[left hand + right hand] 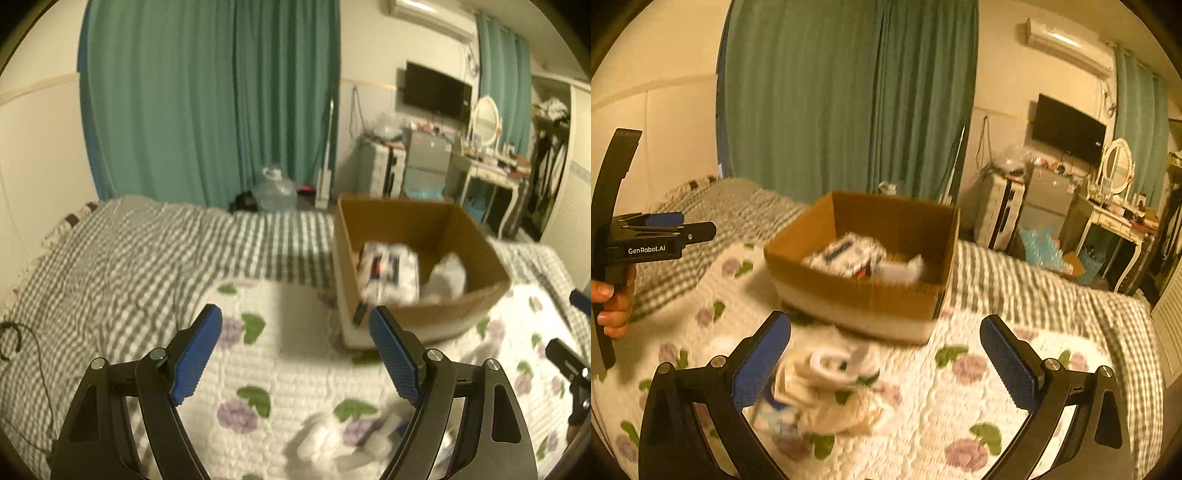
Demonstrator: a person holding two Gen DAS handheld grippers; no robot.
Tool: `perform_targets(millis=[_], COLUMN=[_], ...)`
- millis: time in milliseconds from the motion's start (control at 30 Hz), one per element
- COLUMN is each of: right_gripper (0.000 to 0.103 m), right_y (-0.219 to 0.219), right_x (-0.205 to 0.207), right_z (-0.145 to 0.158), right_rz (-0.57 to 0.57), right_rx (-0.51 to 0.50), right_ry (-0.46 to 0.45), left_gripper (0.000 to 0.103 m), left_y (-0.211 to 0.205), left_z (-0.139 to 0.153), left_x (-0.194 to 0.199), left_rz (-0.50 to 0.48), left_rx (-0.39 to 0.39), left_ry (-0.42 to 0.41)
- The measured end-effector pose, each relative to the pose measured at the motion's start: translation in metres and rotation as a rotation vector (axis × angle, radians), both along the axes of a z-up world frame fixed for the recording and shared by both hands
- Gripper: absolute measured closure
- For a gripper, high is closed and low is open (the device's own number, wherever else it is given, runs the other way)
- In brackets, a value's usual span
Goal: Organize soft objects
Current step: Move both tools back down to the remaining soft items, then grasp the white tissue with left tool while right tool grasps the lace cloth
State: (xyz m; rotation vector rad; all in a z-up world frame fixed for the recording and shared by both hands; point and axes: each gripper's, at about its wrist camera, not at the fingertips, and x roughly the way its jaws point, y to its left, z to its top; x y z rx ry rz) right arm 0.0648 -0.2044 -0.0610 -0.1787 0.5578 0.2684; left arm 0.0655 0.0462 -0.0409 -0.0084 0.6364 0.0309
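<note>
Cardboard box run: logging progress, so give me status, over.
Left gripper open, empty. Right gripper open, empty, above pile of soft items on floral quilt. Cardboard box holds white packs. Path clear.

The bed (110, 266) wears a grey-checked cover, with a white flowered quilt (960, 406) spread over its near part. On the quilt stands an open cardboard box (864, 295), and just before it lies a blurred heap of pale soft items (827, 387).
</note>
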Motion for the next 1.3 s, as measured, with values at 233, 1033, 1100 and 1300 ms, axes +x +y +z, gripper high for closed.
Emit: perform_targets(millis=[233, 1033, 1100, 1300], right_gripper=[0.000, 0.028, 0.032, 0.073], right_y=[-0.010, 0.001, -0.001, 0.001], right_x=[-0.003, 0.027, 0.028, 0.023], right_z=[-0.039, -0.115, -0.115, -0.116], right_rz=[-0.008, 0.030, 0.029, 0.042], right_rx=[-0.026, -0.054, -0.034, -0.038], right_ry=[0.090, 0.345, 0.363, 0.398], left_gripper=[0.021, 0.022, 0.029, 0.074], left_y=[0.011, -0.016, -0.015, -0.014], left_z=[-0.046, -0.137, -0.136, -0.130], left_x=[-0.010, -0.003, -0.004, -0.010], left_rz=[0.002, -0.102, -0.101, -0.120], left_rx=[0.009, 0.070, 0.065, 0.079], left_ry=[0.126, 0.420, 0.415, 0.395])
